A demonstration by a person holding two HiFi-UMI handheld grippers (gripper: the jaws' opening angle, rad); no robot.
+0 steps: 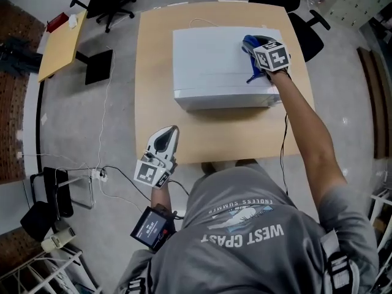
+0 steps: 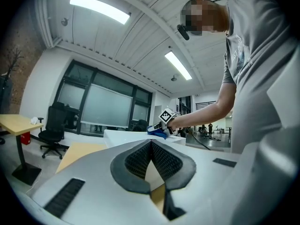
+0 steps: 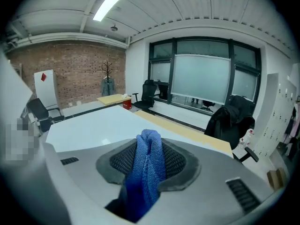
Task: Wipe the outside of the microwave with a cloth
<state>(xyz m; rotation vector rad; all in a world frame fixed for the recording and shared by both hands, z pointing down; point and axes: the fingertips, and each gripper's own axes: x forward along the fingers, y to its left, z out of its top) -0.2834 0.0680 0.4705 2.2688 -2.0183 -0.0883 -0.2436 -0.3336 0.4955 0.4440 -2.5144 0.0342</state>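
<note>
Head view looks steeply down on a white, box-shaped microwave (image 1: 220,66) that sits near the middle of a square, light wooden worktop (image 1: 153,90), with its long front edge towards the person. Its top is plain, flat and pale. At the top's right end the right claw (image 1: 257,51) is clenched on a blue knitted cloth (image 1: 247,41), which lies against the microwave's top surface. The left claw (image 1: 166,136) hangs over the worktop's near left edge, well apart from the microwave.

Right gripper view gives what the head view cannot. The cloth (image 3: 147,172) is bunched into a thick upright fold, pinched between the dark ribbed pads (image 3: 178,161), and its coarse weave is plain to see. Beyond it the microwave's white top (image 3: 98,125) stretches away, with a strip of worktop (image 3: 187,128) behind.

Left gripper view shows the left claw (image 2: 151,146) with its jaws pressed together and nothing between them. From this low side angle the microwave (image 2: 126,136) is a white slab above the worktop (image 2: 79,151). The right claw (image 2: 161,128) rests on it with the cloth (image 2: 157,134) beneath.
</note>
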